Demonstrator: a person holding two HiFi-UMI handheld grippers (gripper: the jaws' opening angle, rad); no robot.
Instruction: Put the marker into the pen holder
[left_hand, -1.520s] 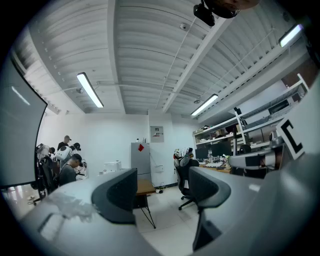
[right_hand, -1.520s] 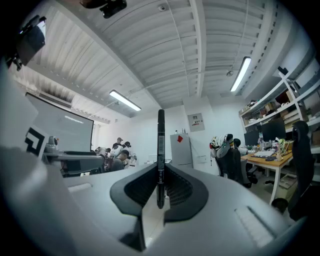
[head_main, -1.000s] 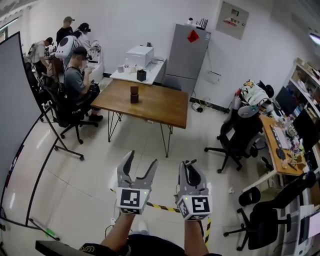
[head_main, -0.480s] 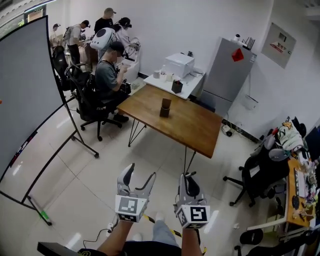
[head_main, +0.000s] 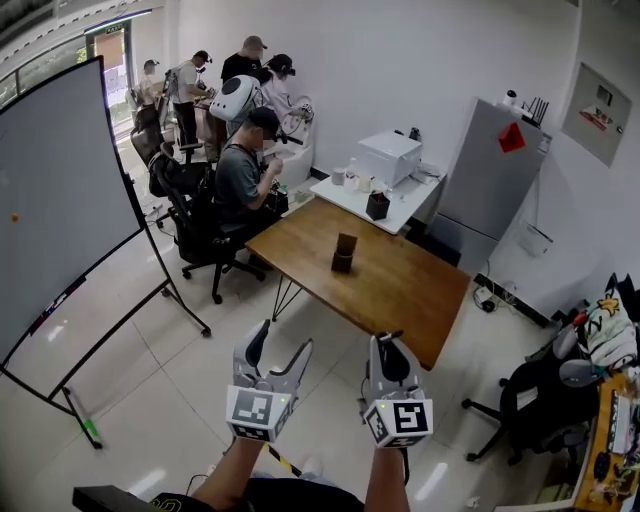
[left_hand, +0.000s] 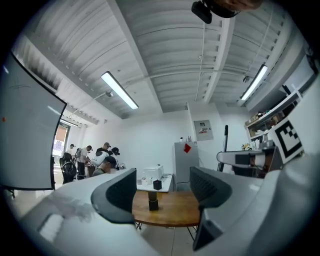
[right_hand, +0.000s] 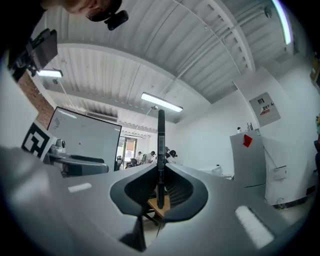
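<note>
A dark pen holder (head_main: 343, 253) stands upright on the wooden table (head_main: 400, 290), some way ahead of both grippers across open floor. In the left gripper view the pen holder (left_hand: 153, 201) shows between the jaws, far off. My left gripper (head_main: 283, 337) is open and holds nothing. My right gripper (head_main: 388, 345) is shut on a black marker (right_hand: 161, 155), which stands upright between the jaws and sticks out above them. The left gripper view also catches the marker (left_hand: 225, 145) at its right side.
A large whiteboard on a wheeled stand (head_main: 60, 210) fills the left. Several people sit or stand at the back left, one on a black chair (head_main: 200, 235) by the table's far corner. A white table with a printer (head_main: 390, 160), a grey cabinet (head_main: 500, 175) and office chairs (head_main: 530, 410) lie beyond and right.
The head view has swung and the wooden table now sits closer and more central. Both grippers keep their pose, the right still shut on the marker.
</note>
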